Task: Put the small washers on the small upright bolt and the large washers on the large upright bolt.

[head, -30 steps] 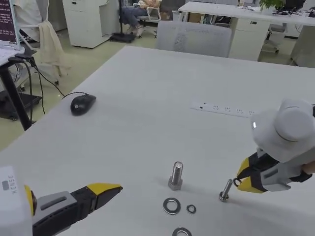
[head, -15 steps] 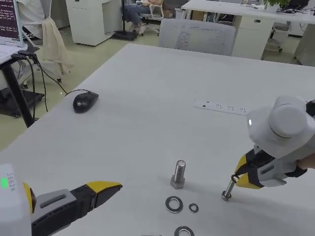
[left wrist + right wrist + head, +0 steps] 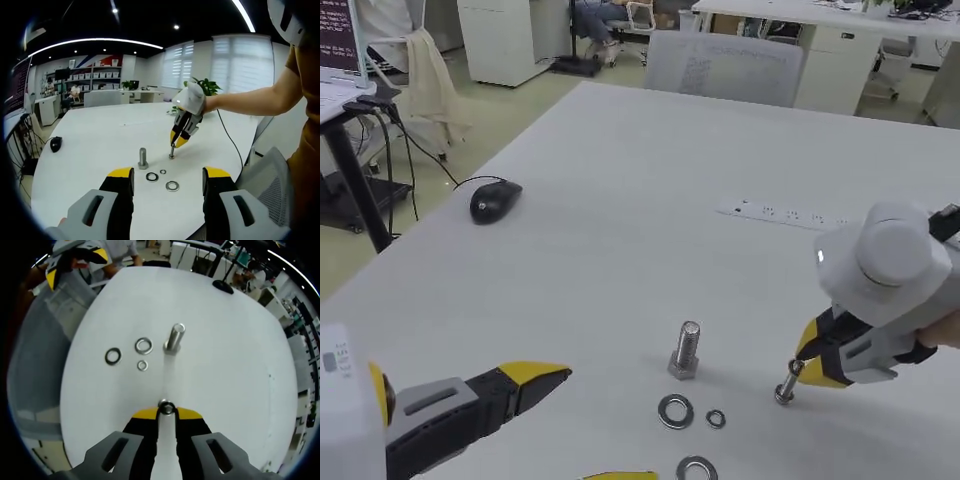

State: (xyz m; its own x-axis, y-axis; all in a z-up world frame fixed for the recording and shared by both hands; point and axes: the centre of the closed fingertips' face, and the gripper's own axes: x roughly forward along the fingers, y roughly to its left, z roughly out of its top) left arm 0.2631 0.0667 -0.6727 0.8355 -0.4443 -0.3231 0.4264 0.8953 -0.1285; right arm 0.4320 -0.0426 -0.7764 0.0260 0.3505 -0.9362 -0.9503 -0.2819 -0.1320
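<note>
Right gripper (image 3: 808,366) jaws pinch a small washer (image 3: 166,408) at the small bolt (image 3: 784,388) tip, not yet dropped on. Big bolt (image 3: 685,350) is bare. 2 big washers (image 3: 675,410) and 1 loose washer (image 3: 716,418) lie on the table (image 3: 620,230). Left gripper (image 3: 168,173) jaws gape wide.

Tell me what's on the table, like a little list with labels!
Big bolt: large silver bolt, upright on its head, no washers on it.
Little bolt: thin silver bolt, standing under the right gripper's tip.
Right gripper: shut on a small silver ring washer at the thin bolt's top.
Left gripper: open, holding nothing.
Loose washers: a large silver washer, a second large washer, a small loose washer, flat on the white table.
Extras: black computer mouse, white power strip.
</note>
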